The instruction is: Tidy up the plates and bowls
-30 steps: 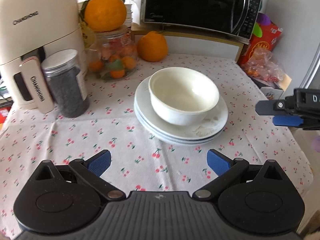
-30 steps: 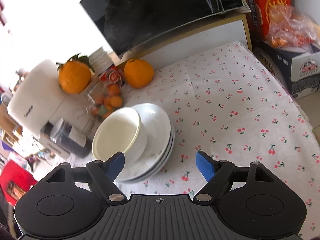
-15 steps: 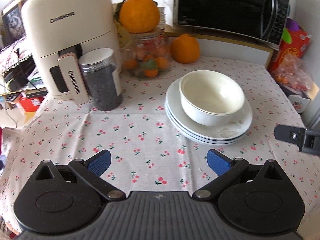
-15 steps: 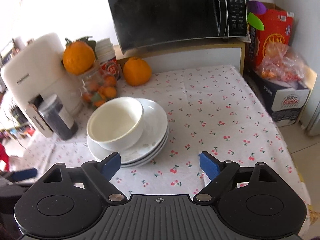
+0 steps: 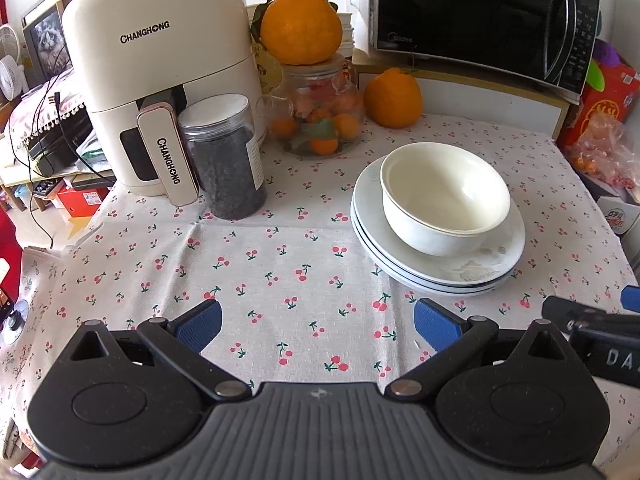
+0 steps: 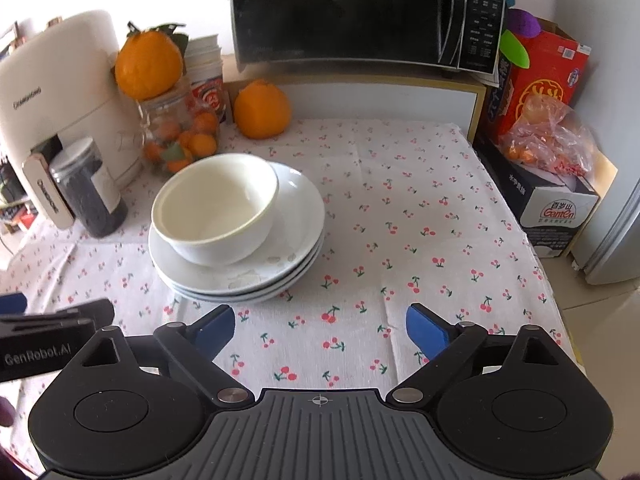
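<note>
White bowl point(image 6: 216, 208) sits in the top plate of the plate stack point(image 6: 296, 236), just in front of the fruit jar point(image 6: 180, 136) on the cherry-print cloth point(image 6: 420, 220). Right gripper point(image 6: 320, 326): jaws have just been opening, now spread wide w/ nothing btwn them. It has pulled back from the stack vs a sec ago. Left gripper point(image 5: 318, 320) also spread, empty, short of the stack. Prob stacking is done, or a fresh grasp is next.
</note>
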Available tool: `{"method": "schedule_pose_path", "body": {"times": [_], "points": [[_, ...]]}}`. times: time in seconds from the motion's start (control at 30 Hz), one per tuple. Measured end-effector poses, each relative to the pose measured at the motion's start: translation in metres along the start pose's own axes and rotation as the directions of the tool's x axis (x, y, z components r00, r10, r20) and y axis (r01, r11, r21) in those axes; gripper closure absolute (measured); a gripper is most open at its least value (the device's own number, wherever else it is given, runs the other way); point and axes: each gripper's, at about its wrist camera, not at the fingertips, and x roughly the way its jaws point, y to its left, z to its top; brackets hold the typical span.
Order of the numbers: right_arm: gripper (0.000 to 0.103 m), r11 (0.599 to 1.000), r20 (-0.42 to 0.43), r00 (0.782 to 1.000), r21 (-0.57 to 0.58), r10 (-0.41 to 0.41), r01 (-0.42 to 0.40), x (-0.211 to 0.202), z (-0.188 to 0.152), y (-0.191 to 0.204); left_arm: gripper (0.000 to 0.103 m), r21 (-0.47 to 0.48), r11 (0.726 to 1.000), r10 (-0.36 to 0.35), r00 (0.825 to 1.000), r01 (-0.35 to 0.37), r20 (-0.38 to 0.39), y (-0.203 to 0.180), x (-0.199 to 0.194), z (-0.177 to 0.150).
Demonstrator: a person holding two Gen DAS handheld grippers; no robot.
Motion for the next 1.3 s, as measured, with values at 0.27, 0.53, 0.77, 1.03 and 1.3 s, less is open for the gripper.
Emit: {"method": "schedule_pose_path", "body": {"times": [0.27,0.53,0.77,1.03,1.3], "points": [[0.009,1.0,-0.021,1.0,-0.016,0.007,-0.007,0.0035,-0.002,0.0043,0.0,0.011,1.0,-0.001,1.0,0.0,0.007,-0.0018,-0.0014,-0.001],[0.008,1.0,-0.024,1.0,-0.003,0.008,-0.008,0.0037,-0.0015,0.0024,0.0,0.022,1.0,-0.001,1.0,0.001,0.007,-0.0027,-0.0018,-0.001],[0.008,1.0,-0.024,1.0,0.0,0.009,-0.009,0.0036,-0.0013,0.0014,0.0,0.032,0.999,-0.002,1.0,0.002,0.007,-0.0042,-0.0013,-0.0014],[0.008,1.0,-0.024,1.0,0.002,0.01,-0.01,0.0033,-0.0009,0.0002,0.0,0.035,0.999,-0.003,1.0,0.003,0.005,-0.0058,-0.0015,-0.0026],[0.008,1.0,-0.026,1.0,0.018,0.01,-0.01,0.0052,0.001,-0.0022,0.0,0.028,0.999,-0.015,1.0,0.015,-0.006,-0.0059,-0.0004,0.0]]}}
